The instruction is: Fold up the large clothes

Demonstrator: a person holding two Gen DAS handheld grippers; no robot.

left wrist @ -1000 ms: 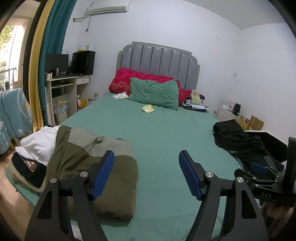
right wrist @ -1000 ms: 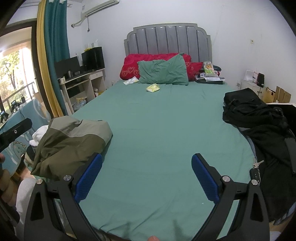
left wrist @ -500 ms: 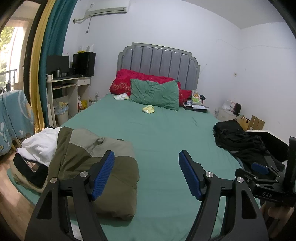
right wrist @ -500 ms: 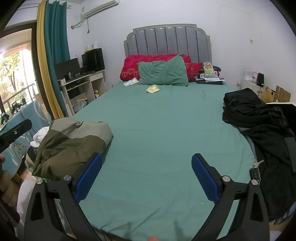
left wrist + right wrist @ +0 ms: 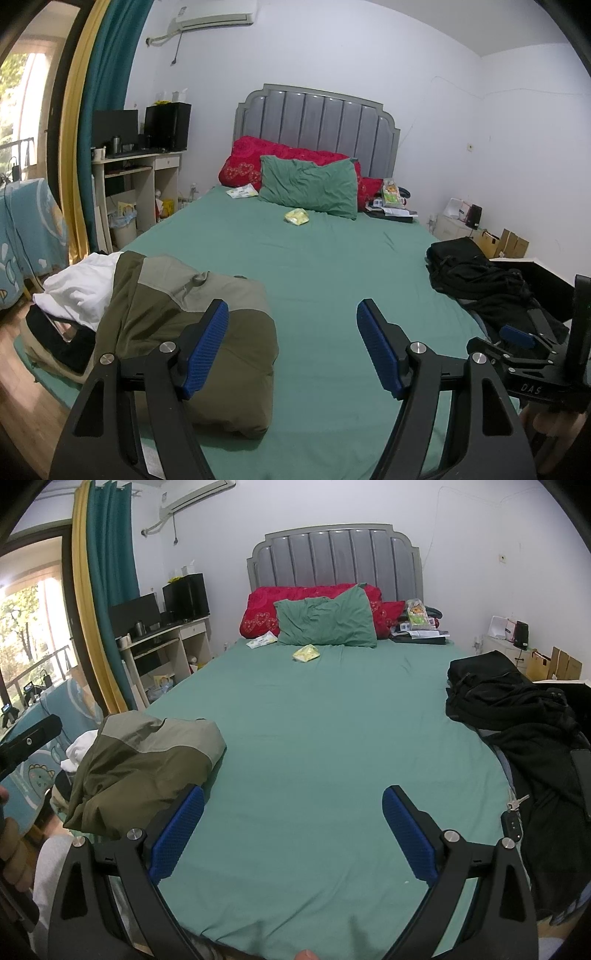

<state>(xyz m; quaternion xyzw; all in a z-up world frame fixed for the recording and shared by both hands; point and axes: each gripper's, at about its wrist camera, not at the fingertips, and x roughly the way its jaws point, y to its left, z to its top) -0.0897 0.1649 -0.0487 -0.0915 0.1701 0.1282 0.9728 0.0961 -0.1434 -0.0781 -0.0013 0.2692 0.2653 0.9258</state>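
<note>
A folded olive and grey jacket (image 5: 184, 325) lies on the near left corner of the green bed (image 5: 332, 266), on top of white and dark clothes (image 5: 81, 291). It also shows in the right wrist view (image 5: 147, 764). A heap of black clothes (image 5: 517, 716) lies on the bed's right edge, also seen in the left wrist view (image 5: 476, 280). My left gripper (image 5: 291, 347) is open and empty, its left finger over the jacket. My right gripper (image 5: 291, 834) is open and empty above the bed's near edge.
A green pillow (image 5: 325, 620) and red pillows (image 5: 266, 609) lie at the headboard, with a small yellow packet (image 5: 306, 652) in front. A desk (image 5: 140, 184) stands left of the bed. Keys (image 5: 513, 816) lie by the black clothes. Boxes (image 5: 506, 242) stand at the right wall.
Both views have shifted very slightly; the jacket and other clothes lie where they were. Both grippers stay open.
</note>
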